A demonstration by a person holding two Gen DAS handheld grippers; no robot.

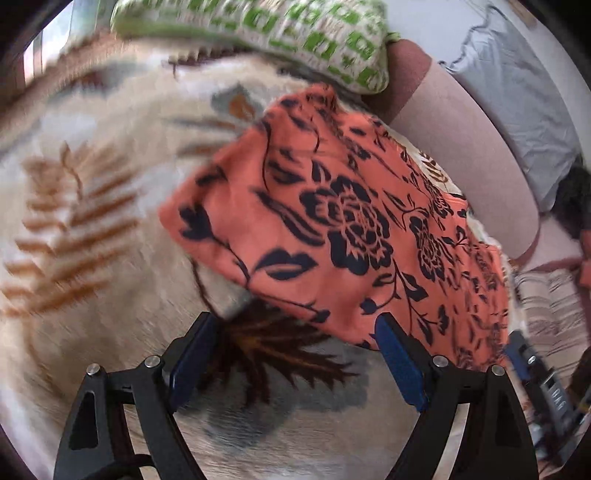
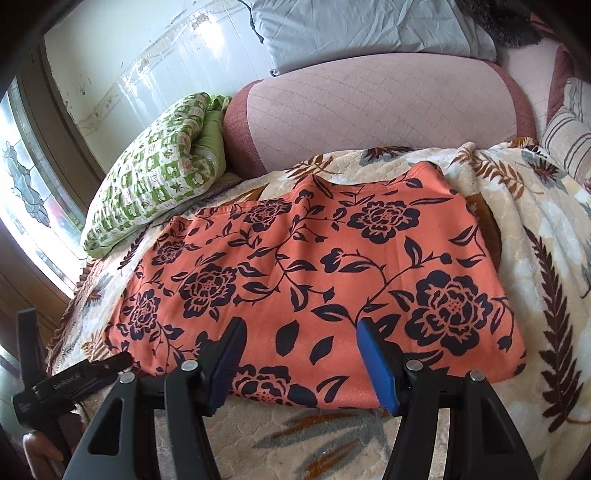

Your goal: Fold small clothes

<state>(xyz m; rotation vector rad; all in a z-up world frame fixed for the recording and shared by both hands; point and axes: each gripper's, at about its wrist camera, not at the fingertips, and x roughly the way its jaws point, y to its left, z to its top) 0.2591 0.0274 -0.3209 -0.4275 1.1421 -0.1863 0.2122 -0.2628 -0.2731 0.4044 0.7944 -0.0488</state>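
Observation:
An orange garment with a black flower print (image 2: 314, 280) lies spread flat on a cream leaf-patterned blanket (image 2: 546, 236). My right gripper (image 2: 299, 332) hovers over its near edge, jaws open, nothing between the blue pads. In the left wrist view the same garment (image 1: 332, 221) runs from the middle to the right. My left gripper (image 1: 295, 325) stands wide open by the garment's near corner, its right finger (image 1: 399, 362) over the cloth edge, its left finger over bare blanket (image 1: 92, 221). The left gripper's body (image 2: 66, 384) shows at the lower left of the right wrist view.
A green and white patterned pillow (image 2: 155, 173) lies at the far left of the bed. A pink quilted bolster (image 2: 380, 114) runs behind the garment, with a grey pillow (image 2: 354, 29) above it. A striped cushion (image 2: 565, 136) sits at the right. A window (image 2: 33, 199) is on the left.

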